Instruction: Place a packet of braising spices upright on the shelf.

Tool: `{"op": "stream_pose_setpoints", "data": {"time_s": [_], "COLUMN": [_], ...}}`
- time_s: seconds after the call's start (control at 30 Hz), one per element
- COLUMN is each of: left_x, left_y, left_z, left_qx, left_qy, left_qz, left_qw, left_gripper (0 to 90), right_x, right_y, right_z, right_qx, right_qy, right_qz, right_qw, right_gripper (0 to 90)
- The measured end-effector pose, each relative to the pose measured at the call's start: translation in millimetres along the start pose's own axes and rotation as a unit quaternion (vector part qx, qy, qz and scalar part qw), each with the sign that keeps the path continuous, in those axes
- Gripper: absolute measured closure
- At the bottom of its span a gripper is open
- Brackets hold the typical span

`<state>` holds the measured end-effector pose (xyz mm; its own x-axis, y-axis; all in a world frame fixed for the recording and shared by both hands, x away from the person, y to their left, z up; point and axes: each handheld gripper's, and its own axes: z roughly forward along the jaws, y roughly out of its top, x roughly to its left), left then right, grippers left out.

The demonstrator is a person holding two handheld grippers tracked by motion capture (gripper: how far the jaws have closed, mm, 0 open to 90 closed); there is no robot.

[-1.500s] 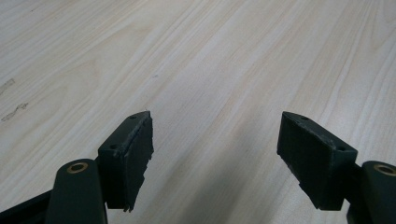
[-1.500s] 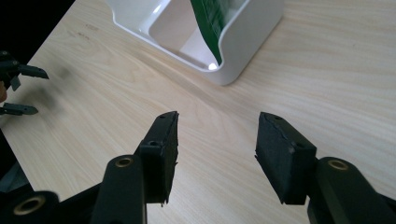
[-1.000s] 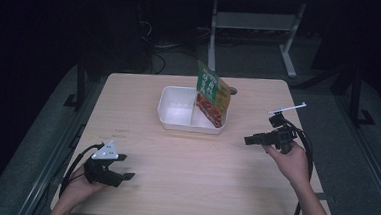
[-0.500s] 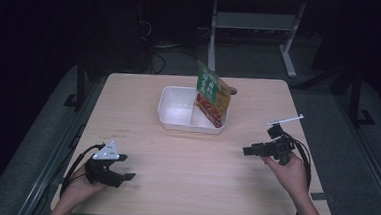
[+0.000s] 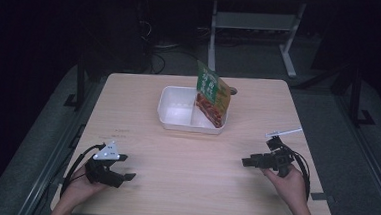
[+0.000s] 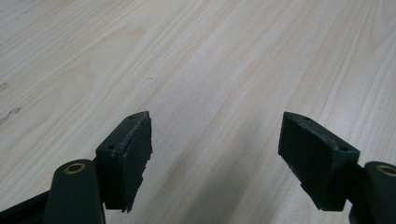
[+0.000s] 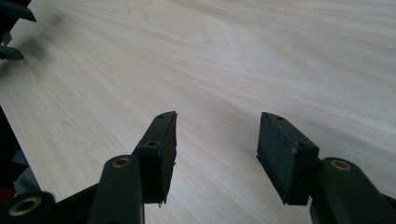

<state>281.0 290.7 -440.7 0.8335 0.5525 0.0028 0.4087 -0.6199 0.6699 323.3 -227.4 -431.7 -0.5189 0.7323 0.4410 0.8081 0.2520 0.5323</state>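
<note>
A white two-compartment tray sits at the table's far middle, and a green and red snack packet stands tilted in its right compartment. My left gripper rests low over the table's front left with its jaws wide apart and nothing between them. My right gripper is at the front right, pointing left, jaws apart over bare wood. Both are well short of the tray.
The light wooden table has bare wood between the two grippers. A small white strip lies near the right edge behind the right hand. Dark floor and metal stands lie beyond the far edge.
My right gripper has drawn back from beside the tray toward the front right of the table and come lower. The left gripper has stayed put.
</note>
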Motion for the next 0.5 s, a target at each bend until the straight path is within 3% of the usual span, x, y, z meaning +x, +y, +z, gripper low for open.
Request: {"op": "stream_pose_setpoints", "data": {"time_s": [0.27,0.5], "left_x": [-0.2,0.7], "left_y": [0.4,0.6], "left_z": [0.3,0.2], "left_qx": [0.000,0.002], "left_qy": [0.000,0.000], "left_qz": [0.000,0.002], "left_qw": [1.0000,1.0000], "left_gripper": [25.0,25.0], "right_x": [6.7,11.2], "right_y": [-12.1,-22.2], "right_z": [-0.4,-10.4], "right_qx": [-0.001,-0.030], "right_qy": [-0.012,-0.015], "right_qz": [-0.010,-0.012], "right_qw": [0.9999,0.9994], "right_gripper": [45.7,44.1]}}
